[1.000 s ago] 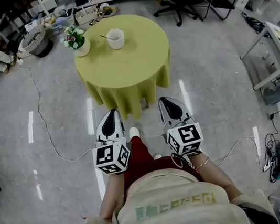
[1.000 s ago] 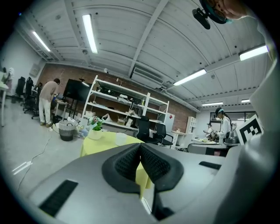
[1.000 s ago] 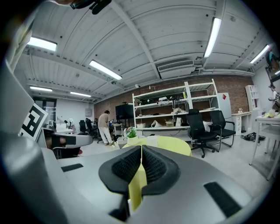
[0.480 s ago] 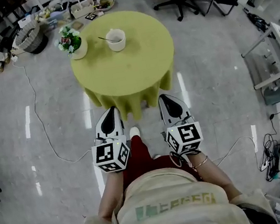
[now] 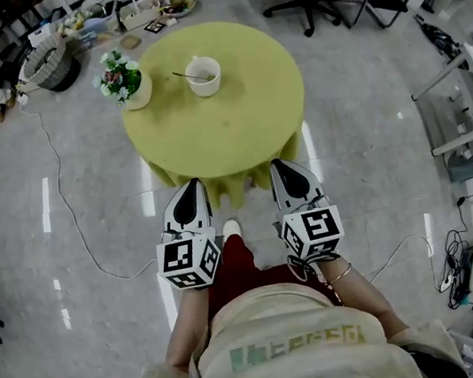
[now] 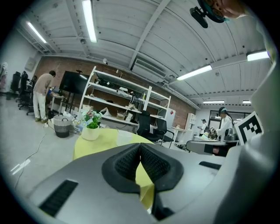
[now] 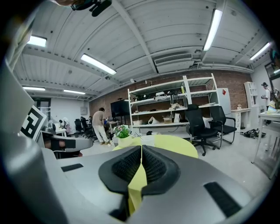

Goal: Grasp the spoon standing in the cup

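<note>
Round table (image 5: pixel 249 132), yellow-green cloth | white cylindrical cup (image 5: pixel 203 77), toward far edge | thin spoon (image 5: pixel 186 76), leaning left in cup | left gripper (image 5: pixel 190 189), right gripper (image 5: pixel 282 168): ribbed black jaws pressed together, empty, at near edge

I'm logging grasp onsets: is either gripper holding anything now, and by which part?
Nothing is held. The left gripper and the right gripper are both shut and empty, short of the table; the spoon sits untouched in the cup.

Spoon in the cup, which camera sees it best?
The head view: the spoon leans out of the cup, seen from above. The right gripper view shows it as a tiny line; the left gripper view shows only the cup.
</note>
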{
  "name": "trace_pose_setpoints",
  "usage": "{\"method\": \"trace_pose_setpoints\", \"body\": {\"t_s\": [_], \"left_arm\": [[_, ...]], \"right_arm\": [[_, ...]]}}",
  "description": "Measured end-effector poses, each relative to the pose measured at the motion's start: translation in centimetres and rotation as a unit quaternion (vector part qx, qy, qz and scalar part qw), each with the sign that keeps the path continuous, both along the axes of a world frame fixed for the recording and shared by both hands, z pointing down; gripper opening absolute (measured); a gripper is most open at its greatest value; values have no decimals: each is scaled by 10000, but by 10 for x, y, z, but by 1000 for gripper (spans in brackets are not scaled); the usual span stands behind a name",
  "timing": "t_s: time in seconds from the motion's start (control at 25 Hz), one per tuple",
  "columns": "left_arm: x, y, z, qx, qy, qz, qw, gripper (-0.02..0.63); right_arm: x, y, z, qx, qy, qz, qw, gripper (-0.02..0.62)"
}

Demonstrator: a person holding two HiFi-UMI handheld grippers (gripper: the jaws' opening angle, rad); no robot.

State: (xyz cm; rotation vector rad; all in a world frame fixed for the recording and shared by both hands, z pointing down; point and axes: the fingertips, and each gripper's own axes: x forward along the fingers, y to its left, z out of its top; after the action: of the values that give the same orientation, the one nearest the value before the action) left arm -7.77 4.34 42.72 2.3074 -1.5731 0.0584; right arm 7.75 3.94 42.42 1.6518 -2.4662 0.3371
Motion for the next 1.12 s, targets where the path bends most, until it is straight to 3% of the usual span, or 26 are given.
{"method": "trace_pose_setpoints", "body": {"t_s": [1.12], "left_arm": [[-50,-116,8,-100,66,423,9990,25]], "right_arm": [[-64,-108,3,-97,66,229,9997,38]]}}
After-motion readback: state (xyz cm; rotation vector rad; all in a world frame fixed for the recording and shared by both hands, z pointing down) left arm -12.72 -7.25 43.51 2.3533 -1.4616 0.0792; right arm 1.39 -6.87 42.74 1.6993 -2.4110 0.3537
